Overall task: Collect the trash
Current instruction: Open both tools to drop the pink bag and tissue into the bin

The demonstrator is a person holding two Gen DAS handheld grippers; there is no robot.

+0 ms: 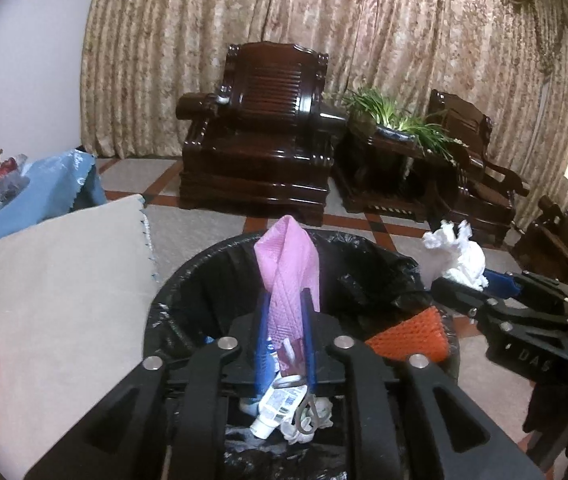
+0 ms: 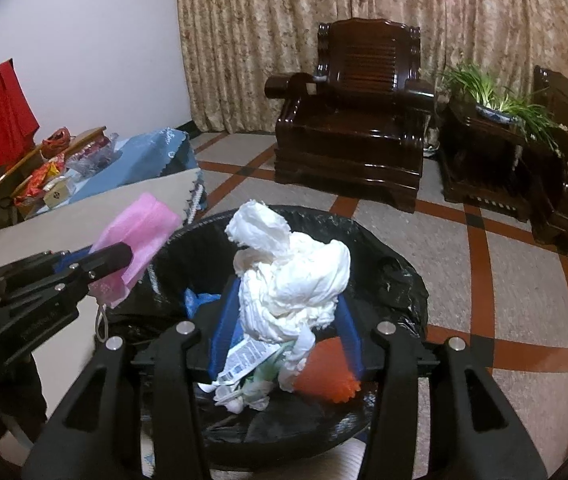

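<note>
Both tools hang over the round bin lined with a black plastic bag [image 1: 212, 280], which stands on the tiled floor [image 2: 524, 272] just right of a bench draped in beige cloth [image 1: 56, 280]. The left hand-held gripper [image 1: 286, 300] has a pink quilted face mask [image 1: 290, 268] between its blue fingers [image 1: 262, 340]; the jaws stand only slightly apart, and I cannot tell whether the pads are pressing on it. From the right wrist view the mask sits at the bin's near-left rim, its ear loop dangling. The right hand-held gripper [image 2: 288, 300] holds a crumpled wad of white tissue paper [image 2: 292, 276] between its blue fingers, about half open around the bulky wad, above the middle of the bin. Down inside lie an orange mesh foam sleeve [image 2: 324, 372], a white squeezed tube with printed label [image 1: 280, 404] and more white scraps. Far behind stands a dark carved wooden armchair [image 1: 260, 132].
</note>
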